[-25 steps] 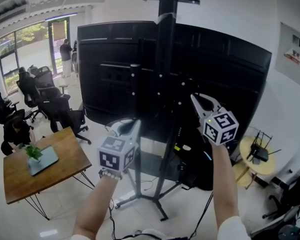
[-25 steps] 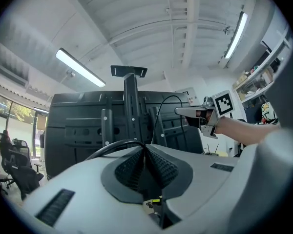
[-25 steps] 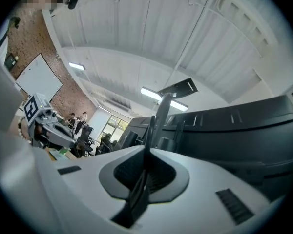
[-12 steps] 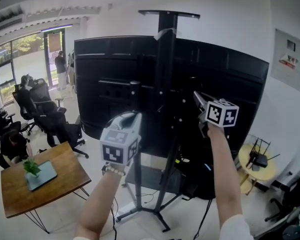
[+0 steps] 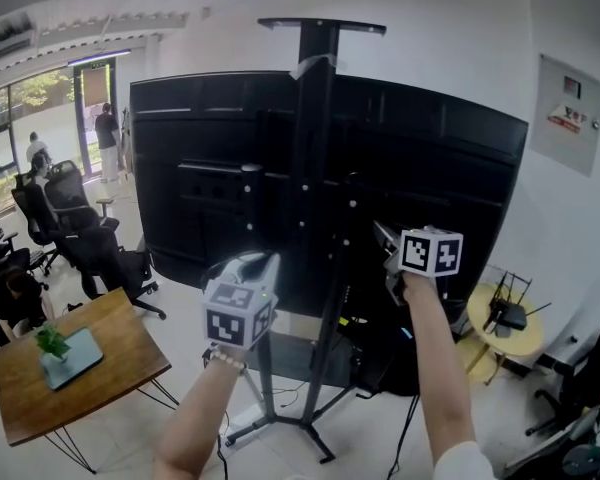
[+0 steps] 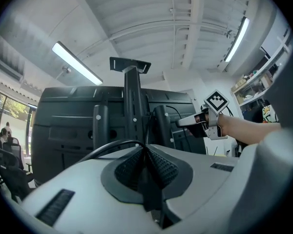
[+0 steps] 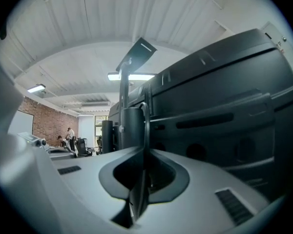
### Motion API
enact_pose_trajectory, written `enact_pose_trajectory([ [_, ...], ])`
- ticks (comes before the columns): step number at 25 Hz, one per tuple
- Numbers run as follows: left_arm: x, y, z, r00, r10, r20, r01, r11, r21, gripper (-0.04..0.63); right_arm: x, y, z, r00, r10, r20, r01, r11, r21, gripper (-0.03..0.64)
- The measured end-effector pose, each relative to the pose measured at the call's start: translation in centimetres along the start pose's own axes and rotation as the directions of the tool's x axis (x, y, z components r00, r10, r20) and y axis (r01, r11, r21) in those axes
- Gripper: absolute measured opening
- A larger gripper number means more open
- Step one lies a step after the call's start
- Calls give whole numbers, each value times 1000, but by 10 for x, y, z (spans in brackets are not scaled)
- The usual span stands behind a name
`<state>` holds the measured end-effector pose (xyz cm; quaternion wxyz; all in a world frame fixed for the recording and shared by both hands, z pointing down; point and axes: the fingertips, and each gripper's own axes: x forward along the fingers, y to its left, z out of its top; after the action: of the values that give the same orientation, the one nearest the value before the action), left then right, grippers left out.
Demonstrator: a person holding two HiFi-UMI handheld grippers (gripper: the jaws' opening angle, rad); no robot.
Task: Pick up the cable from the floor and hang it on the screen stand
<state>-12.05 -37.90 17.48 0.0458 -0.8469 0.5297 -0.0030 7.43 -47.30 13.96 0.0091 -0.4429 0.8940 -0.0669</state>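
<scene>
Cable (image 6: 122, 141), thin and black, pinched in both claws, held up high in front of back of big black screen (image 5: 440, 168). Left claw (image 6: 145, 149) pressed together on cable, strand arcing away to left. Right claw (image 7: 145, 152) likewise clamped on cable, strand running straight up beside dark post. Central pole of screen stand (image 5: 315, 118) between both claws in head view.
</scene>
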Motion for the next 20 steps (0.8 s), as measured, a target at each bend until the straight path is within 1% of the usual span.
enact_pose_trajectory([
  [3, 9, -16, -29, 999, -33, -42, 31, 998, -49, 12, 3, -4, -15, 1000, -1, -22, 1, 1000, 0, 26],
  [5, 14, -25, -42, 997, -48, -53, 43, 996, -84, 12, 7, -9, -22, 1000, 2, -31, -1, 1000, 28, 26],
  [8, 18, -34, -43, 998, -49, -41, 45, 993, -109, 12, 9, -26, -37, 999, -4, -44, 10, 993, 119, 26],
  [10, 20, -37, -35, 999, -45, -24, 42, 993, -109, 12, 7, -31, -51, 998, -3, -65, 12, 990, 142, 28],
  [12, 22, -40, -31, 998, -50, -33, 46, 994, -100, 12, 3, -27, -61, 997, 2, -80, 7, 994, 112, 29],
  [14, 21, -41, -38, 998, -47, -50, 42, 994, -99, 12, 0, -23, -64, 996, -4, -85, 10, 997, 73, 31],
  [18, 17, -41, -69, 996, -35, -85, 21, 988, -153, 17, -6, -20, -64, 995, -62, -79, 62, 998, -7, 56],
  [19, 17, -44, -79, 994, -42, -105, 25, 986, -163, 23, -8, -19, -66, 994, -72, -78, 70, 997, -24, 98],
  [20, 16, -49, -89, 990, -57, -129, 34, 985, -171, 23, -11, -18, -68, 994, -76, -77, 74, 997, -37, 163],
])
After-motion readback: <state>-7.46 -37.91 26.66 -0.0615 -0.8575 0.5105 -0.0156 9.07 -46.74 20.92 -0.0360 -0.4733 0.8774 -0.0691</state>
